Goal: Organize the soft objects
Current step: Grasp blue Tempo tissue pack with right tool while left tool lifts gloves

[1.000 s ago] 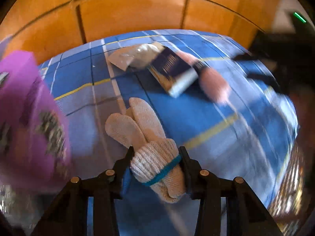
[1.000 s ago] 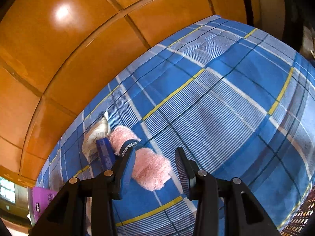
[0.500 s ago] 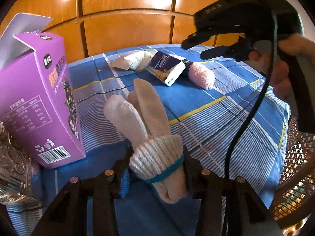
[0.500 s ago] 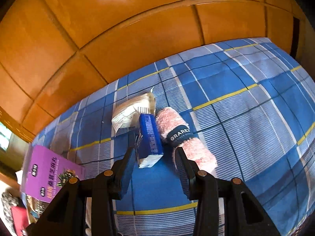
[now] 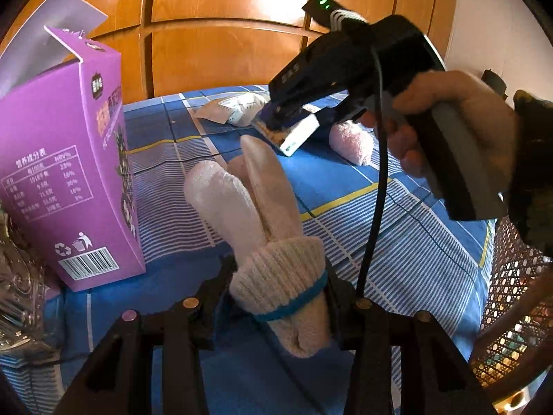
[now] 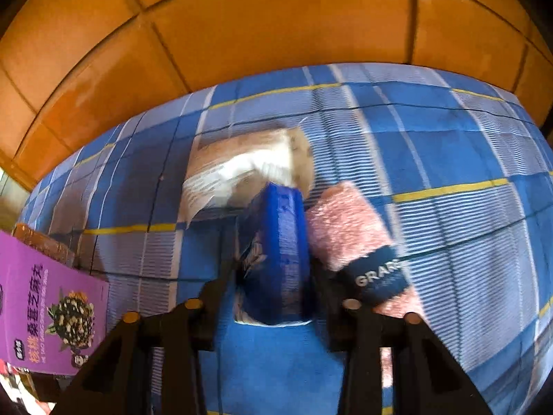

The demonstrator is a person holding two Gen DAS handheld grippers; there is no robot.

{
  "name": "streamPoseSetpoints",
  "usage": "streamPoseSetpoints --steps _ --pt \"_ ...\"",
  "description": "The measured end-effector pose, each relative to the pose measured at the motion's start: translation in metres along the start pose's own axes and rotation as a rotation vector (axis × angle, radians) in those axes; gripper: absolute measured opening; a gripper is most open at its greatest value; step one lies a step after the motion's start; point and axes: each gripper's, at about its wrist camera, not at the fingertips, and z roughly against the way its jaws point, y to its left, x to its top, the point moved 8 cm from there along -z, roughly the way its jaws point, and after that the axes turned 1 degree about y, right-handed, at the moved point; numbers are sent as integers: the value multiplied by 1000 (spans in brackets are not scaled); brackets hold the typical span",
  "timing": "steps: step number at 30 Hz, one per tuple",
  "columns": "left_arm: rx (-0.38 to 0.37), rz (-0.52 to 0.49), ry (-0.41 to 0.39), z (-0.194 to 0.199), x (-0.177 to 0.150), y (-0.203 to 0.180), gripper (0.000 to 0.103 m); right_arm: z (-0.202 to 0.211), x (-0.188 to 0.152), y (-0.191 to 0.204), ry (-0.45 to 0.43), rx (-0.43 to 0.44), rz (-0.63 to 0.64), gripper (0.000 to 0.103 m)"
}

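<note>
My left gripper (image 5: 276,283) is shut on a cream knitted glove (image 5: 262,218) with a blue cuff band, held above the blue plaid bedspread (image 5: 380,242). My right gripper (image 6: 273,276) has its jaws around a blue box (image 6: 276,245); the same box (image 5: 297,131) shows under it in the left wrist view. The jaws look close to the box sides, but contact is blurred. A pink fluffy roll (image 6: 352,228) with a dark band lies touching the box on its right; it also shows in the left wrist view (image 5: 352,141).
An open purple carton (image 5: 65,159) stands at the left, also seen in the right wrist view (image 6: 48,311). A beige plastic packet (image 6: 242,169) lies behind the blue box. Wooden panels (image 5: 224,27) back the bed. A wicker surface (image 5: 511,311) is at the right.
My right gripper has come down over the blue box, jaws now at its sides. My left gripper has lifted the glove and holds it near the purple carton.
</note>
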Motion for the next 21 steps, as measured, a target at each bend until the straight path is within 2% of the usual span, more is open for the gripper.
streamPoseSetpoints --steps 1,3,6,9,12,15,21 --pt "0 0 -1 0 0 0 48 0 -2 4 8 -10 21 25" --pt "-1 -1 -3 0 0 0 48 4 -8 10 9 -43 60 24" --pt "-6 2 -3 0 0 0 48 19 -24 18 38 -20 76 24" --pt "-5 2 -6 0 -1 0 48 28 -50 23 103 2 87 24" --pt "1 -3 -8 0 -1 -1 48 18 -76 16 172 -88 125 24" --pt "7 -8 -9 1 -2 -3 48 16 -74 15 156 -138 139 24" --pt "19 -18 -10 1 -3 -6 48 15 -71 4 145 -141 90 24"
